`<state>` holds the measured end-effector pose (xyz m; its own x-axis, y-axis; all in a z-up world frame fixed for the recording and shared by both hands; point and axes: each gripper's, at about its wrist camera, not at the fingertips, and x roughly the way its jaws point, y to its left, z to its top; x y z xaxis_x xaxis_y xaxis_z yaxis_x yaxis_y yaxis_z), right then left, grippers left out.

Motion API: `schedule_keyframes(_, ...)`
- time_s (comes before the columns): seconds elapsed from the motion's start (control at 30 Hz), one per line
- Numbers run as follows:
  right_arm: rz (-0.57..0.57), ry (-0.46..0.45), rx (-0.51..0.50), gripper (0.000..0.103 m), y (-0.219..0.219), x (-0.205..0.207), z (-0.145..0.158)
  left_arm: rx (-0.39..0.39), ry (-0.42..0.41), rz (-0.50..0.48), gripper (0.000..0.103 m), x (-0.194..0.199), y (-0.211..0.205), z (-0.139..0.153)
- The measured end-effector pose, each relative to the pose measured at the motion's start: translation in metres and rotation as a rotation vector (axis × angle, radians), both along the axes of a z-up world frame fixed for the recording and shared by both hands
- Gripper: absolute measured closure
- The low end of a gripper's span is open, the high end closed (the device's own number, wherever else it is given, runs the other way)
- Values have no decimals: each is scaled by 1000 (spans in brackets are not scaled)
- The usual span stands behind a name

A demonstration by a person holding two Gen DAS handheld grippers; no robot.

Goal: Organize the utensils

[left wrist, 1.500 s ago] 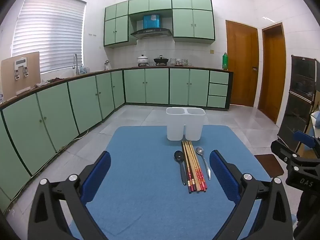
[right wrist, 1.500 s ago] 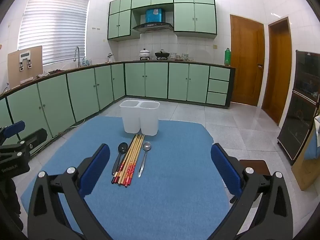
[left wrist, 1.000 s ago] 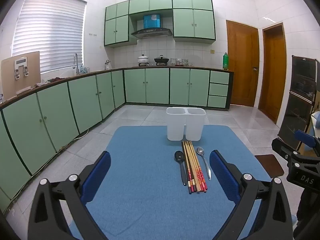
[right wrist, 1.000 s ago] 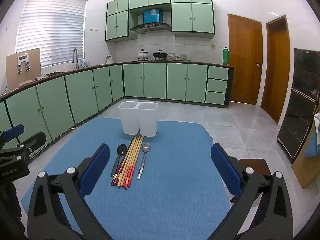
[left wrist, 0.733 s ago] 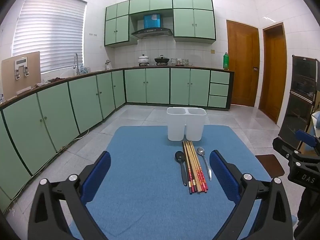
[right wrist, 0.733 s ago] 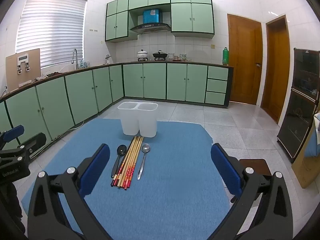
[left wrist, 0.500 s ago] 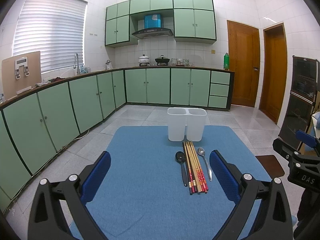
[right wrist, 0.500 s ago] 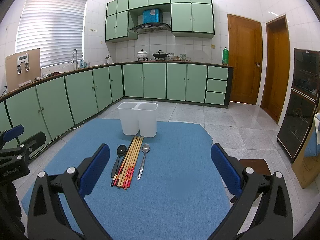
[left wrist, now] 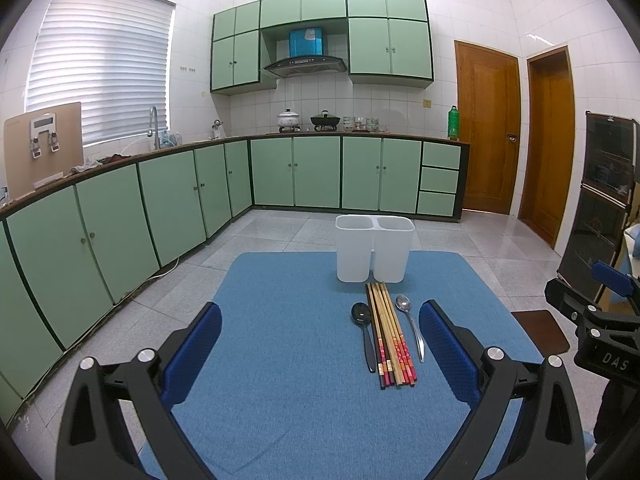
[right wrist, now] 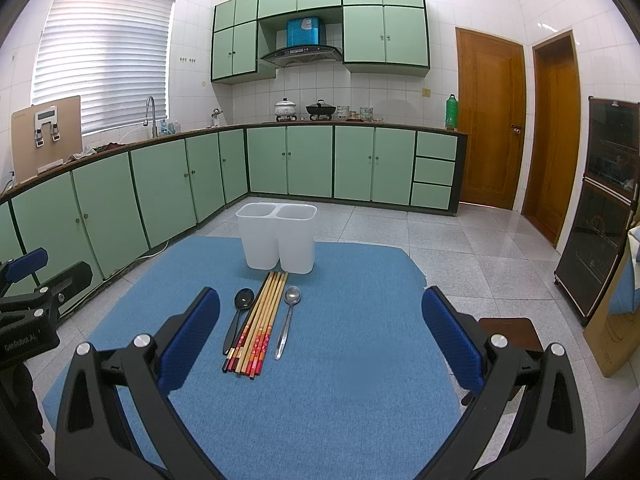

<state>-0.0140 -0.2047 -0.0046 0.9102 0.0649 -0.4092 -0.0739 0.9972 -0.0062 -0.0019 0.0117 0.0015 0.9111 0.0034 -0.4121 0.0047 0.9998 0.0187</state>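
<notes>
A white two-compartment holder stands upright at the far side of a blue mat. In front of it lie several wooden chopsticks in a bundle, with a black spoon on their left and a metal spoon on their right. My left gripper is open above the mat's near left, empty. My right gripper is open above the mat's near right, empty. Both holder compartments look empty.
Green cabinets line the left and back walls under a counter. A dark glass-door cabinet stands at the right, and a small brown stool sits beside the mat's right edge. Tiled floor lies beyond.
Both grippers have drifted only slightly; the holder and utensils sit a touch differently in each view. Nothing was grasped or moved.
</notes>
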Motion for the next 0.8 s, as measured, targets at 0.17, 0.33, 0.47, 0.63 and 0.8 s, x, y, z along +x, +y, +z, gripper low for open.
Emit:
schedule_keyframes(0.17,0,-1,1,5,0,-1,-1,1,-1,0,6,-1,5,1)
schedule_keyframes(0.33,-1,1,1,5,0,0,-1,0,2,1,6,-4,6,-2)
schedule_keyframes(0.47,-1,2,1,5,1,-1,-2,1,0,2,6,-2,2,-2)
schedule_keyframes(0.63,0,3,2,5,1,0,-3,2,0,3,6,2,2,-5)
schedule_keyframes(0.8,-2,7,3,5,1,0,-5,2,0,3,6,2,2,-6)
